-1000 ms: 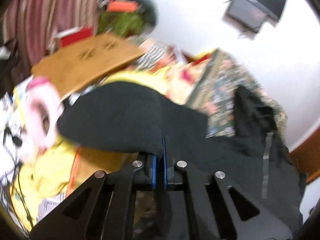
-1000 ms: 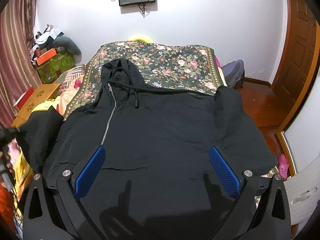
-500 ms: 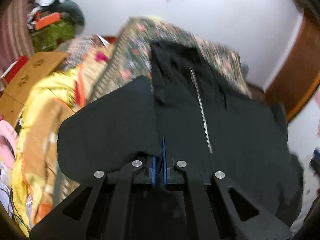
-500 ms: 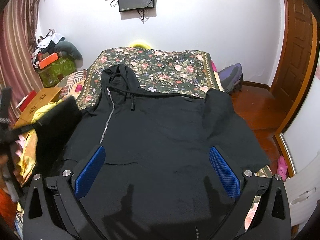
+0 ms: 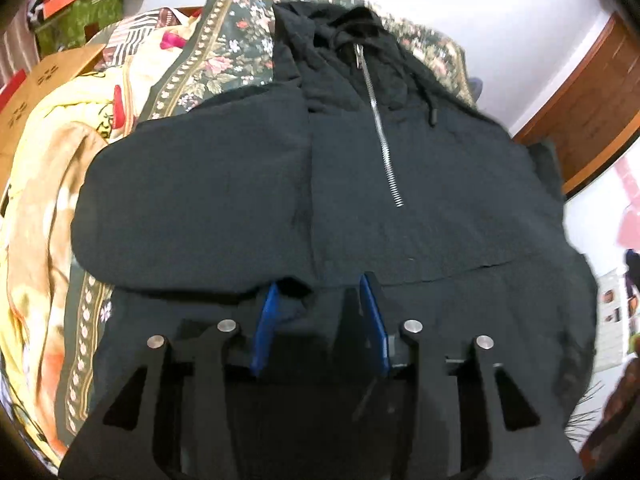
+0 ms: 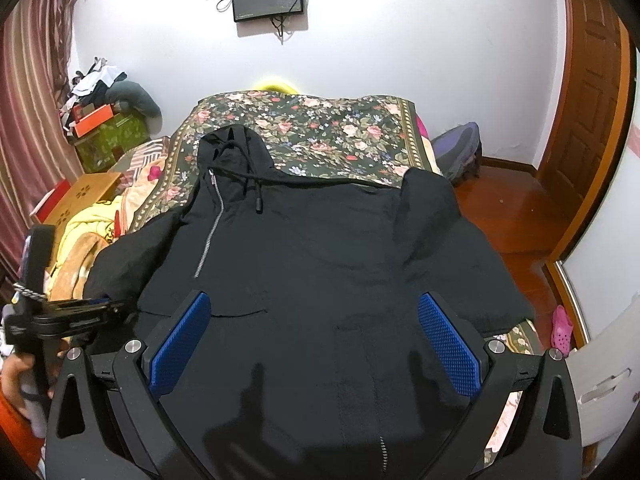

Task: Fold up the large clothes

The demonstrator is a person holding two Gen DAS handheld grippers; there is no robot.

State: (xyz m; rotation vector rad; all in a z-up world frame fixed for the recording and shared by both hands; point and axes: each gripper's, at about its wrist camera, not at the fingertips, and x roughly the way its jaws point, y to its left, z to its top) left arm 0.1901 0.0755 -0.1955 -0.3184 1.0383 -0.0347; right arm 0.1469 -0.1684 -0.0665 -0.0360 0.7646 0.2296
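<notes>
A large black zip hoodie (image 6: 320,248) lies face up on a bed with a floral cover (image 6: 320,128), hood toward the far wall. In the left wrist view the hoodie (image 5: 400,184) fills the frame, and its left sleeve (image 5: 192,204) lies folded in beside the body. My left gripper (image 5: 320,292) is open just above the sleeve's edge, with loose cloth between the blue pads. It also shows from the side in the right wrist view (image 6: 116,306). My right gripper (image 6: 316,316) is wide open and empty above the hoodie's lower front. The right sleeve (image 6: 436,216) lies spread out.
Yellow and orange bedding (image 5: 52,152) and cardboard boxes (image 6: 88,192) lie left of the bed. A green box with clutter (image 6: 108,128) stands in the far left corner. A purple bag (image 6: 460,152), wooden floor and a door (image 6: 588,92) are on the right.
My left gripper has swung the sleeve from the left side in over the hoodie and opened, letting the cloth go. My right gripper has stayed open and drawn back slightly.
</notes>
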